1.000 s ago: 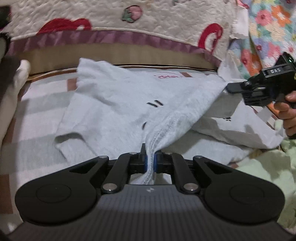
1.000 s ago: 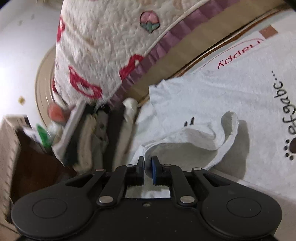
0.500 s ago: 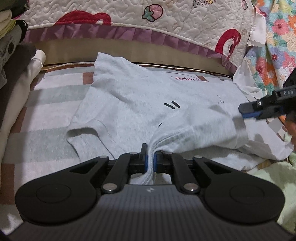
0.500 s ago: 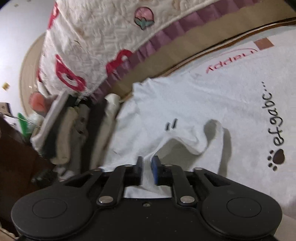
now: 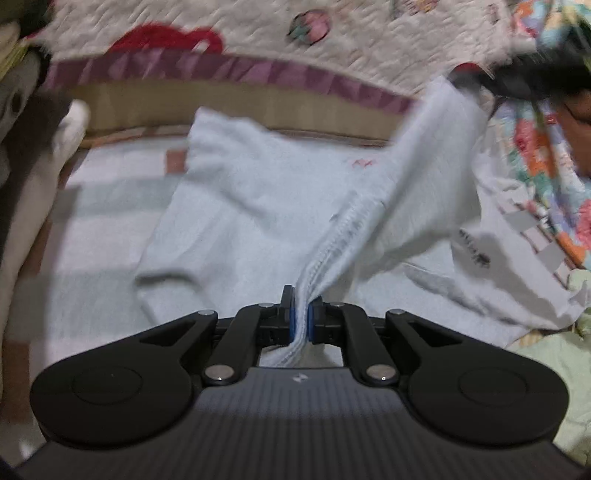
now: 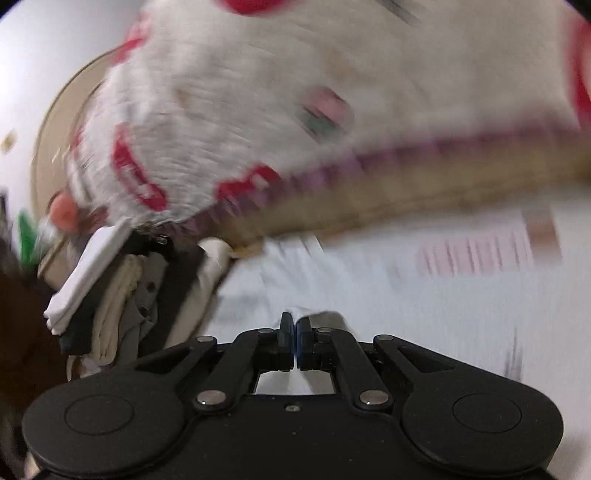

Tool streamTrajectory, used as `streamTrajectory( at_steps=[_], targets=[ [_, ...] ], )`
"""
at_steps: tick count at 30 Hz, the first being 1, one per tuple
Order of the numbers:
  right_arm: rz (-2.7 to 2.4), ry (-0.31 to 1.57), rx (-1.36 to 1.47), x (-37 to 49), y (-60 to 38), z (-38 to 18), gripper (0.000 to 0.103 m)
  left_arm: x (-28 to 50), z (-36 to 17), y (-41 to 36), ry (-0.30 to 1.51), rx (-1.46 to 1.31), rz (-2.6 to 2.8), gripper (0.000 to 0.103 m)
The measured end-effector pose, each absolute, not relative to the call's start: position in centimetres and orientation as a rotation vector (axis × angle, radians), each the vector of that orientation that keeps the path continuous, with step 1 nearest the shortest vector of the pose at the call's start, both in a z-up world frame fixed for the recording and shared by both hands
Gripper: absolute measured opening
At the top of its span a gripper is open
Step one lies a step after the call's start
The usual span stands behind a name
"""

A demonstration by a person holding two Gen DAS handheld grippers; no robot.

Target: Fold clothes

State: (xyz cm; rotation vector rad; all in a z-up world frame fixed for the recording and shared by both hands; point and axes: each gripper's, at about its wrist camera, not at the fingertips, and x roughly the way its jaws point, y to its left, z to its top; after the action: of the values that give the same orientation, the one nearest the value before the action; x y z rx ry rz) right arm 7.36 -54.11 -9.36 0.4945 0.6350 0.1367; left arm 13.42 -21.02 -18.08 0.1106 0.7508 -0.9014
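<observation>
A pale grey T-shirt (image 5: pixel 258 206) lies spread on the striped bed sheet (image 5: pixel 92 221). My left gripper (image 5: pixel 301 317) is shut on its stitched hem, which runs taut up and to the right. There my right gripper (image 5: pixel 461 79), blurred at the top right, holds the raised hem high. In the right wrist view the right gripper (image 6: pixel 295 332) has its jaws closing tight, with a fold of the shirt (image 6: pixel 321 317) pinched between the pads. That view is smeared by motion.
A quilt with red prints (image 5: pixel 258 33) stands behind the bed. A stack of folded clothes (image 6: pixel 110 295) sits at the left. Floral fabric (image 5: pixel 535 166), a second white garment (image 5: pixel 498 258) and light green cloth (image 5: pixel 554 369) lie at the right. A hand (image 5: pixel 576 122) shows beside the right gripper.
The right gripper opened, then shut on the shirt's hem and rose, rolling as it went. The hem now stretches taut up to the right. The left gripper kept its grip and place.
</observation>
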Motion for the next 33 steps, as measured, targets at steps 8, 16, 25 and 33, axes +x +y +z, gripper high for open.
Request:
streamTrajectory(
  at_steps=[8,16,25,33],
  targets=[
    [0.126,0.596,0.276,17.0,-50.5,-6.6,0.012,18.4,-19.7,-20.7,0.842,0.02,-0.748,0.005],
    [-0.169,0.748,0.339,3.2,-54.0,-13.2,0.032,17.7,-22.7,-21.0,0.892,0.071,-0.709,0.004],
    [-0.72,1.114,0.656,-17.7,-59.1,-17.4,0.035,17.9,-22.9,-20.7,0.911,0.038,-0.704,0.005],
    [-0.845,1.058,0.824,-22.7,-59.1,-19.7,0.049,17.5,-22.9,-21.1,0.893,0.073,-0.685,0.005]
  ],
)
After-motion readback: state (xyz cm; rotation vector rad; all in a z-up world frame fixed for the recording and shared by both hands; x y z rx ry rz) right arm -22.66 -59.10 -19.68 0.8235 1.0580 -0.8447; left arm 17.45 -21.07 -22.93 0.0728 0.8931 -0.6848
